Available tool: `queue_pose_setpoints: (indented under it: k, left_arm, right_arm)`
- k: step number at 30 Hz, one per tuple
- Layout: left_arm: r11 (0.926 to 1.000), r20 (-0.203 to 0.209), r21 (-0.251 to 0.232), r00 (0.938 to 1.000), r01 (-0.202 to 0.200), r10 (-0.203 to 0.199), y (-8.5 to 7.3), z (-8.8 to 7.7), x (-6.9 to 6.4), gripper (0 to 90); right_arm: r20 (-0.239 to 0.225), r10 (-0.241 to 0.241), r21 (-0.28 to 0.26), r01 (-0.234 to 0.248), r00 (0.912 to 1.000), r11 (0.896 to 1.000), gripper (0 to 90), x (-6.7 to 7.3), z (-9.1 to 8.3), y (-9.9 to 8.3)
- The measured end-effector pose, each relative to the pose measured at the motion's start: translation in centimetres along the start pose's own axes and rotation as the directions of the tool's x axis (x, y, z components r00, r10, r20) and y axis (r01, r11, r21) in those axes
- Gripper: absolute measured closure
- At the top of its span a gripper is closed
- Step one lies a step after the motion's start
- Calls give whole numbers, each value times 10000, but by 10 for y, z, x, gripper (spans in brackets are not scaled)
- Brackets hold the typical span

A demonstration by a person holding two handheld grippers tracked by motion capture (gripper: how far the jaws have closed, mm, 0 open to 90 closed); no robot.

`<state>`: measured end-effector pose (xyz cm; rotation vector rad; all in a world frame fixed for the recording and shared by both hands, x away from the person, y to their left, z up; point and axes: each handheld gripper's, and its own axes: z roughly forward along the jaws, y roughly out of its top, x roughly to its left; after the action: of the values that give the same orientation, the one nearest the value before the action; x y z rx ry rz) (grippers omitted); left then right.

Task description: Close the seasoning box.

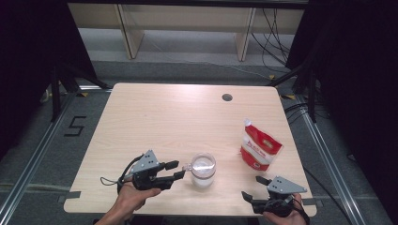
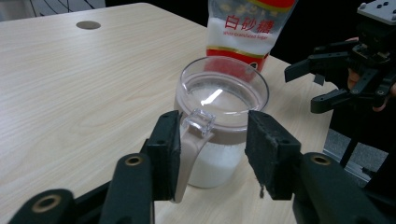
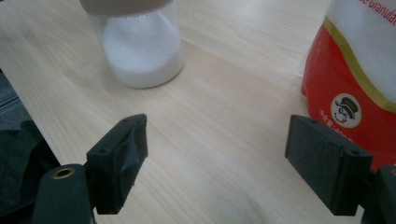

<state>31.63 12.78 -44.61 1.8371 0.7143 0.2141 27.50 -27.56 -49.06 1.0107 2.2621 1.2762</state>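
We see the left gripper (image 2: 212, 154) with jaws spread around the jar's handle (image 2: 194, 149); one pad lies against the handle, the other stands clear. The jar (image 1: 202, 170), part-filled with white grains, stands near the table's (image 1: 155, 117) front edge. The right gripper (image 3: 233, 161) rests wide apart, empty, near the sugar bag (image 1: 259, 149).
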Motion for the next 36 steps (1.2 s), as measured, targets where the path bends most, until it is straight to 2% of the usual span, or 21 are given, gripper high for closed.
queue_pose_setpoints:
  k: [3,4,13,16,21,22,26,27,29,33,36]
  left_arm:
    - [9999,-98,69,9999,89,-89,-2,-2,1,500]
    - [9999,-94,95,9999,78,-77,-2,-3,2,490]
    - [9996,-58,271,9999,106,-104,-8,-7,3,434]
    - [9990,-122,443,9999,61,-56,-10,-8,3,387]
    - [9982,-151,573,9997,201,-193,-12,-8,4,323]
    - [9982,-118,565,9997,199,-193,-13,-8,4,314]
    - [9974,-201,701,9997,142,-129,-13,-9,4,293]
    - [9971,-270,689,9992,308,-290,-14,-8,2,292]
    - [9974,-181,707,9998,136,-124,-15,-8,3,285]
    - [9964,-165,806,9996,247,-235,-18,-8,2,271]
    - [9958,-198,917,9998,-45,63,-20,-9,3,261]
  right_arm:
    - [-82,157,58,-156,9998,9999,218,1,0,0]
    - [-31,19,-32,-19,10000,10000,217,0,0,0]
    - [-39,34,17,-34,10000,10000,217,0,0,0]
    - [-58,56,4,-56,10000,10000,215,1,0,0]
    - [-97,207,69,-206,9997,9998,213,2,0,0]
    - [-104,42,8,-42,9999,10000,212,1,1,0]
    - [-121,59,-6,-59,9999,10000,210,1,1,0]
    - [-131,52,26,-52,9999,10000,210,1,0,0]
    - [-153,77,56,-76,9999,10000,210,1,0,0]
    - [-152,69,29,-69,9999,10000,209,1,0,0]
    - [-261,88,85,-86,9996,9999,205,1,1,0]
